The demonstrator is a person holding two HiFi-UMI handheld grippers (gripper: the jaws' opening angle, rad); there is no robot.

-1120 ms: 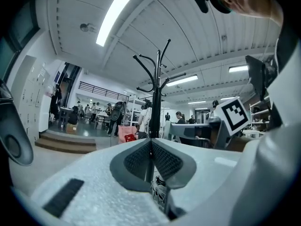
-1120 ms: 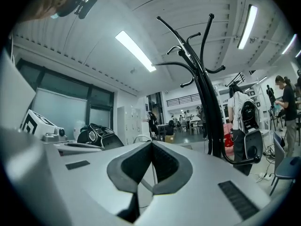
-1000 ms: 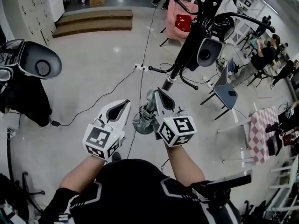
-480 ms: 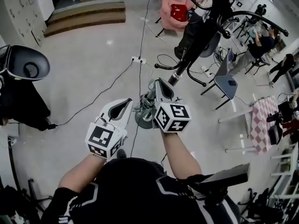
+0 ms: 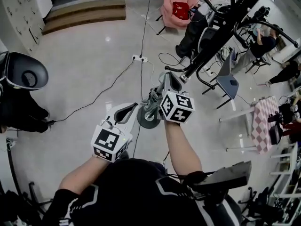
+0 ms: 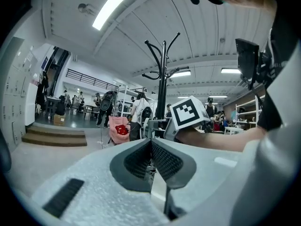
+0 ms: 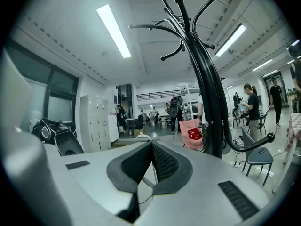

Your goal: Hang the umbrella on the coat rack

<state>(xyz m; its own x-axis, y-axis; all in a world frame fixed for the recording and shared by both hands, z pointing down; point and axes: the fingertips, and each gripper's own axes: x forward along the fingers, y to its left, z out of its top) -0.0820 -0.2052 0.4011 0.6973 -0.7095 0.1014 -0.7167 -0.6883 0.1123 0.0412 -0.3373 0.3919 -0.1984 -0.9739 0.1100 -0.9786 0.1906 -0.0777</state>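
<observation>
A folded grey-green umbrella (image 5: 148, 117) hangs straight down from my right gripper (image 5: 168, 77). I see it end on. That gripper is shut on the umbrella's thin white loop (image 7: 141, 138), which runs down between the pads. The black coat rack (image 5: 211, 46) stands just beyond it, with its curved feet on the floor and its hooks high overhead (image 7: 181, 13). In the right gripper view my right gripper (image 7: 151, 145) has the pole close on its right. My left gripper (image 5: 133, 107) is shut and holds nothing. It sits left of the umbrella, and its own view (image 6: 151, 142) faces the rack (image 6: 162, 88).
A dark cable and a white power strip (image 5: 139, 58) lie on the floor ahead. A grey chair (image 5: 229, 86) and seated people are to the right. A pink chair with a red bag (image 5: 178, 9) is beyond the rack, a black bag (image 5: 21, 74) at far left, and wooden steps (image 5: 84, 13) at the back.
My right gripper has carried the umbrella forward, closer to the rack's pole and feet. The left gripper has followed a short way. Both have stayed shut.
</observation>
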